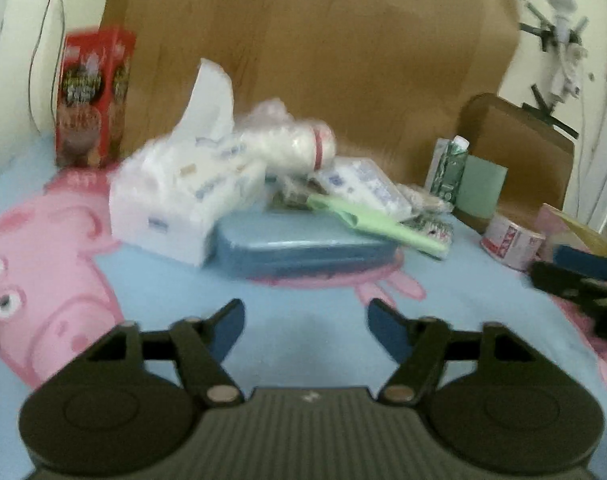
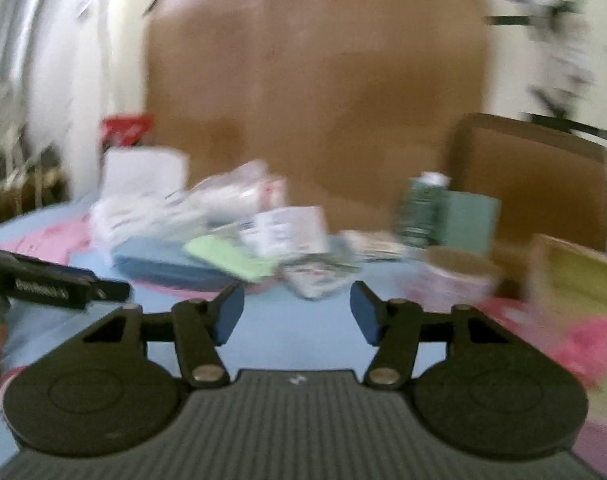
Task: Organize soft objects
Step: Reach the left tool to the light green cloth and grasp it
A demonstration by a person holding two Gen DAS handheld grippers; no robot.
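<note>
Soft packs lie heaped on a blue lidded box (image 1: 303, 248) at the middle of a light-blue sheet (image 1: 303, 320) printed with pink cartoon pigs, as the left wrist camera shows them; a white tissue pack (image 1: 183, 196) with one tissue standing up from its top leans against the box's left end; a clear bag of white stuff (image 1: 291, 146) with a red band rests behind it, partly on the tissue pack; a smaller white-and-blue pack (image 1: 363, 188) and a folded light-green cloth (image 1: 379, 226) lie across the box lid, the cloth overhanging its right edge; a red carton (image 1: 93, 98) stands upright far left, a green-patterned carton (image 1: 447, 170) stands far right before a brown board, and a roll of printed tape (image 1: 511, 242) sits near it; the left gripper (image 1: 305, 330) hovers over bare sheet short of the box, jaws wide apart and holding nothing; the right gripper (image 1: 579, 280) enters dark at the right edge; the right wrist camera is heavily blurred, yet shows the same heap ahead, with the green cloth (image 2: 231, 260) and white-and-blue pack (image 2: 287, 230) nearest; the right gripper (image 2: 297, 316) is likewise spread wide and empty above the sheet, near the heap but apart from it; the left gripper (image 2: 55, 284) shows at the left edge.
</note>
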